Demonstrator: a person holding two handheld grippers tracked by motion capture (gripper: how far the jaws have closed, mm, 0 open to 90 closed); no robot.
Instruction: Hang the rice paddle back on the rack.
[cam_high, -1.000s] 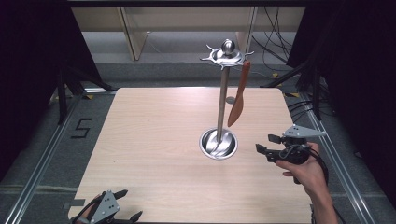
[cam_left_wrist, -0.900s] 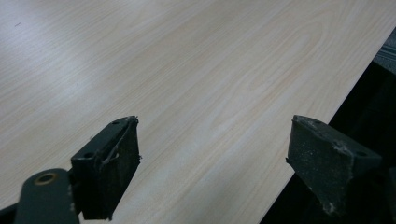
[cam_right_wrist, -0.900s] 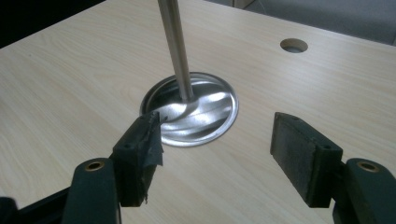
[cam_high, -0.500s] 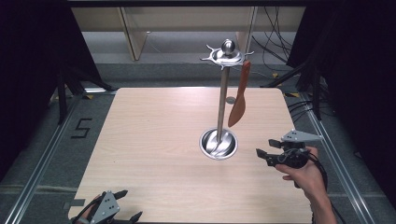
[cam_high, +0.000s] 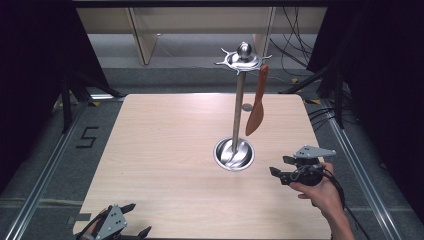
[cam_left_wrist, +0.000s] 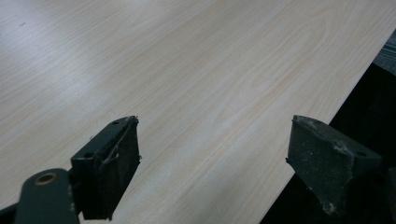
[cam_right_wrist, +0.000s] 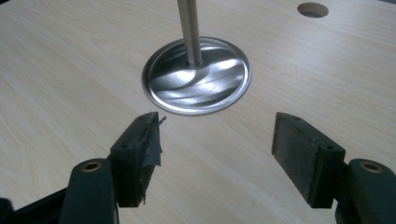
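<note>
A tall metal utensil stand (cam_high: 238, 100) rises from a round steel base (cam_high: 233, 153) on the wooden table (cam_high: 165, 145). A brown wooden spatula (cam_high: 256, 109) hangs from a hook on the stand's crown. My right gripper (cam_high: 279, 166) hovers low over the table just right of the base, open and holding nothing; the right gripper view puts the base (cam_right_wrist: 196, 77) and the pole (cam_right_wrist: 189, 30) just beyond the parted jaws (cam_right_wrist: 217, 156). At the table's near left corner my left gripper (cam_high: 136, 220) is open over bare wood (cam_left_wrist: 187, 93), its jaws (cam_left_wrist: 212, 161) wide apart.
A small round hole (cam_high: 246, 107) is cut in the tabletop behind the stand, seen also in the right gripper view as a hole (cam_right_wrist: 312, 9). Metal rails (cam_high: 45, 170) flank the table. Shelving and cables lie beyond the far edge.
My right gripper has drawn back toward the near edge and slightly right, away from the stand's base. The left gripper has stayed put.
</note>
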